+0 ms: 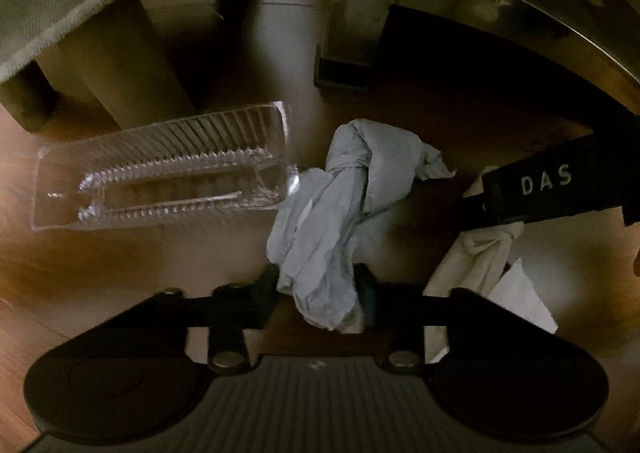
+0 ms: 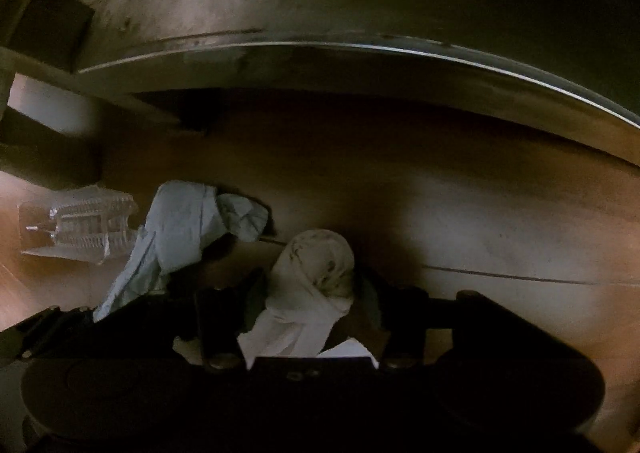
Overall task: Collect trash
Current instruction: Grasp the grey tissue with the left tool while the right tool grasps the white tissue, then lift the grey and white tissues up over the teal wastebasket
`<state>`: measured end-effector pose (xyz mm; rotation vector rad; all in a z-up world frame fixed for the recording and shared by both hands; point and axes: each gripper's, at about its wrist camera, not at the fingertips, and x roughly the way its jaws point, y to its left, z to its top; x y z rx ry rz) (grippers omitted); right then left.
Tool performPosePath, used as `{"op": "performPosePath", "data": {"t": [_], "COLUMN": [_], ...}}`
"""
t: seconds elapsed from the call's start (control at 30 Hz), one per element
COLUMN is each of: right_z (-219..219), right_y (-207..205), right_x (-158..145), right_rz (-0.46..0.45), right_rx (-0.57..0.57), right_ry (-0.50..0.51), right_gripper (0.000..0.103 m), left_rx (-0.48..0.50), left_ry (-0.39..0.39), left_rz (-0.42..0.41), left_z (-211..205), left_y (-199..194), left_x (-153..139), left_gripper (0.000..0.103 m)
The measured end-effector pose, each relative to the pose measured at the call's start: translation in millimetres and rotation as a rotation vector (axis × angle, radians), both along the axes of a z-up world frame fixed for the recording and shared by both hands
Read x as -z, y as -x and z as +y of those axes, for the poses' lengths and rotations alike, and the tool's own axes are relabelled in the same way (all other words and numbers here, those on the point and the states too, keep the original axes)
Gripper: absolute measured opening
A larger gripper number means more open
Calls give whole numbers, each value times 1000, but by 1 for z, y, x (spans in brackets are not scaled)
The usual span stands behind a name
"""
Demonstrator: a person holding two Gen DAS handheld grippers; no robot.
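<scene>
Crumpled tissues [image 1: 320, 221] on wooden floor [image 1: 120, 261]

wood floor [image 1: 100, 265] | clear plastic tray [image 1: 160, 169] on it, nr furniture legs [image 1: 348, 33]

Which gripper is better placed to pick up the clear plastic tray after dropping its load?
Left, probably. The clear plastic tray lies just ahead-left of the left gripper, beside the blue-grey wad it clamps. The right gripper, shut on the white wad, sits farther from the tray.

Right tool [image 2: 312, 293] around white crumpled paper [image 2: 316, 273]
</scene>
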<state>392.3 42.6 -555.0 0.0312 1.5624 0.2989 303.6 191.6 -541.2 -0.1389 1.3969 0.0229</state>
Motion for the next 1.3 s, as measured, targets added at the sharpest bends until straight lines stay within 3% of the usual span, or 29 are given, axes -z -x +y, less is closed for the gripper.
{"op": "performPosePath", "data": {"t": [0.03,0.07,0.13,0.37,0.7,0.97,1.3], "right_z": [1,1,-2,-18,-63,-107,-130], "right_y": [0,1,1,8,26,53,102], "right_x": [0,0,-1,-27,-96,-185,-332], "right_rz": [0,3,6,-27,-125,-238,-462], "right_rx": [-3,-6,-3,41,103,119,17], "right_ry": [12,19,30,42,30,-30,-117], "right_gripper": [36,23,23,22,22,22,22], "left_rx": [-9,-15,-7,38,67,116,129], "left_ry": [11,17,17,23,27,57,-61], "left_rz": [-3,-3,7,8,-37,-122,-340], "left_z": [0,-1,-3,-11,-5,6,3], "left_y": [1,2,4,15,32,51,68], "left_x": [-1,0,-1,-16,-80,-170,-313], "left_gripper": [32,31,23,19,18,18,18]}}
